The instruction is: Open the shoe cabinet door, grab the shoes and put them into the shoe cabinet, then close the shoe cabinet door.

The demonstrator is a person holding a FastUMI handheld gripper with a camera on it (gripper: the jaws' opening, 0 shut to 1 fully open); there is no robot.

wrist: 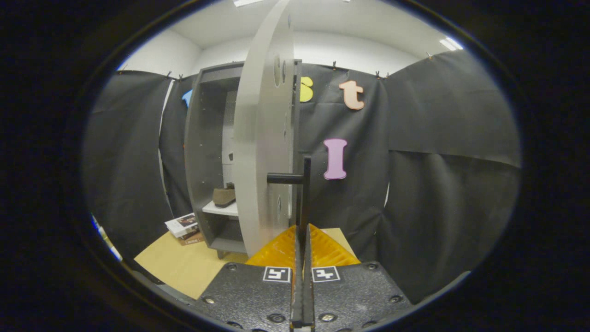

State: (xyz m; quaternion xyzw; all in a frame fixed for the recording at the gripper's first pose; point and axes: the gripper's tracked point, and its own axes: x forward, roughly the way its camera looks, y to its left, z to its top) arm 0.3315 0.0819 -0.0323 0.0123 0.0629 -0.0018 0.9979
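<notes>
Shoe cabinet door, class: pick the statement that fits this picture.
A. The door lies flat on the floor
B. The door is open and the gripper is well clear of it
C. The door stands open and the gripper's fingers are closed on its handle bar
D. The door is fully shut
C: the door stands swung open, a shoe on the shelf inside, and the gripper pinches the upright bar of the handle.

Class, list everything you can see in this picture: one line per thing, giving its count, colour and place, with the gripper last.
cabinet: one, grey, against the black cloth wall, open.
door: one, grey, swung open, edge-on ahead of the fingers.
handle: one, black bar on the door, between the fingers.
shoe: one, brown, on the white shelf inside the cabinet.
books: a small stack, on the tan floor beside the cabinet.
gripper: one, fingers closed on the handle.
</notes>
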